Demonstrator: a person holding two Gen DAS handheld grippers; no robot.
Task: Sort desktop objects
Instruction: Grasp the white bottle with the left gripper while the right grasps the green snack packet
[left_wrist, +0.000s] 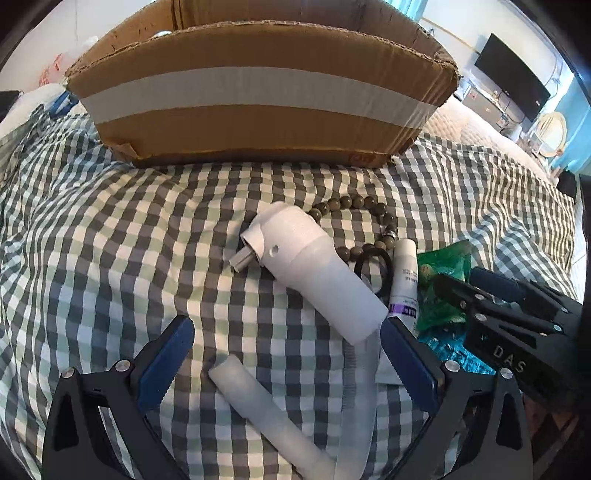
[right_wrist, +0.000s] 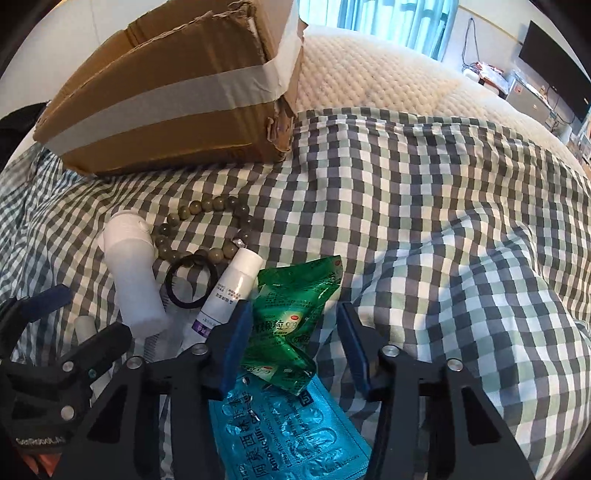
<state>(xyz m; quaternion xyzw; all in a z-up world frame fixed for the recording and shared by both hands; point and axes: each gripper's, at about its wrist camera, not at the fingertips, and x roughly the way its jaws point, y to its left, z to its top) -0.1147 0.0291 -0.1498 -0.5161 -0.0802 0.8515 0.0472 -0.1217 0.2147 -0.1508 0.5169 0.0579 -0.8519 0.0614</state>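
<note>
Right wrist view: right gripper (right_wrist: 291, 332) w/ jaws apart straddles green sachet (right_wrist: 291, 314), just right of tube (right_wrist: 231, 291). Light, crinkly, slippery foil; pinch mid-body. Left gripper (left_wrist: 286, 350) also apart near box (left_wrist: 258, 92).

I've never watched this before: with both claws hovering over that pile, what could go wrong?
The right gripper straddles the green sachet, which overlaps the blue blister pack; closing might drag both. The two grippers are close and could bump. On the soft checked cloth, the white tube between the left gripper fingers may roll.
</note>
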